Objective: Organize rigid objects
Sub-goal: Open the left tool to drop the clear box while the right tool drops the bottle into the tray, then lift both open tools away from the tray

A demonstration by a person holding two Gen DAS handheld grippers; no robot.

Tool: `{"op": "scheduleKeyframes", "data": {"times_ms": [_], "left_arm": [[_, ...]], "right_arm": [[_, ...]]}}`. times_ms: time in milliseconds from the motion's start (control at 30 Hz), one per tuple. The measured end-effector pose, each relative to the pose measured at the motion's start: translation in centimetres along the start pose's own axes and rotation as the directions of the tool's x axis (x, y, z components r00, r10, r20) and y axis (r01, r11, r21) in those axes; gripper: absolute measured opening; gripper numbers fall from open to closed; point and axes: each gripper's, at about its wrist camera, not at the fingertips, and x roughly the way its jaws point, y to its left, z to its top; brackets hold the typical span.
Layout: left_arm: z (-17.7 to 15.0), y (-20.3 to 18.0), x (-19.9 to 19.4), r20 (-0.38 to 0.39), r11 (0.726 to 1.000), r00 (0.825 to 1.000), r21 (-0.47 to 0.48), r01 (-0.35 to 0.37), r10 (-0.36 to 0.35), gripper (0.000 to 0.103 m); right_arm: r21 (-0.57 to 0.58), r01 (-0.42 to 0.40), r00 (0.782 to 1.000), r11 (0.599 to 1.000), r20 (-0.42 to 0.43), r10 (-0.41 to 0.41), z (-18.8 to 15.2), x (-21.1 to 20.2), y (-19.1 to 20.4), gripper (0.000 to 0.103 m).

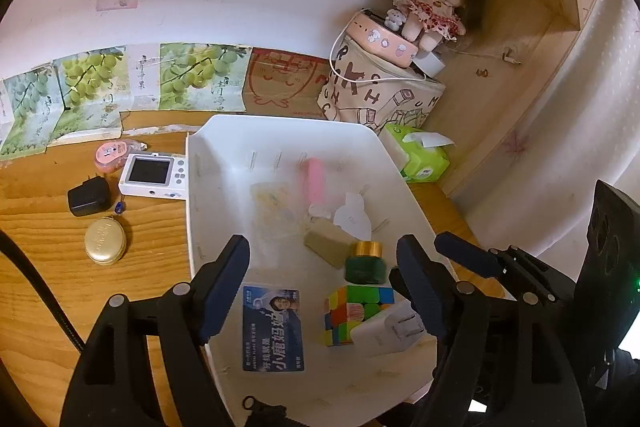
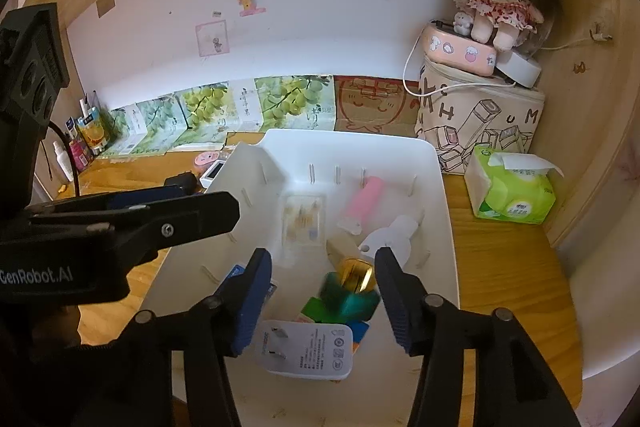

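A white plastic bin [image 1: 208,163] stands on the wooden desk and holds a blue card [image 1: 273,329], a colour cube [image 1: 354,309], a white charger plug [image 1: 390,333], a green jar with a gold lid [image 1: 366,261], a pink tube [image 1: 314,179] and a beige block [image 1: 328,245]. My left gripper [image 1: 324,285] is open and empty above the bin's near end. My right gripper [image 2: 322,301] is open and empty above the white charger [image 2: 306,351] and the green jar [image 2: 352,291] in the bin [image 2: 448,227]. Left of the bin lie a white camera [image 1: 154,175], a black adapter [image 1: 89,195], a gold case [image 1: 105,241] and a pink case [image 1: 114,155].
A patterned pouch [image 1: 380,95] with a pink box and a doll [image 1: 434,7] stands at the back right. A green tissue pack [image 1: 422,157] lies beside the bin. Grape-print boxes [image 1: 100,83] line the back wall. Bottles [image 2: 80,139] stand at the far left.
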Motion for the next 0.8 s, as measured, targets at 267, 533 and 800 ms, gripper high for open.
{"op": "scheduleKeyframes", "data": {"times_ms": [267, 533, 800], "left_arm": [[0.2, 1.7, -1.5, 0.022, 1.000, 1.000, 0.001, -0.008, 0.008, 0.079], [0.5, 4.2, -3.4, 0.030, 1.000, 0.999, 0.000, -0.023, 0.023, 0.079], [0.6, 7.5, -5.2, 0.021, 0.999, 0.999, 0.000, -0.036, 0.036, 0.079]], "right_arm": [[0.012, -0.006, 1.000, 1.000, 0.015, 0.006, 0.7, 0.3, 1.5, 0.060], [0.012, -0.018, 0.999, 1.000, 0.027, 0.017, 1.5, 0.7, 4.7, 0.065], [0.031, -0.015, 0.999, 0.999, 0.033, 0.014, 2.2, 1.4, 8.5, 0.066]]}}
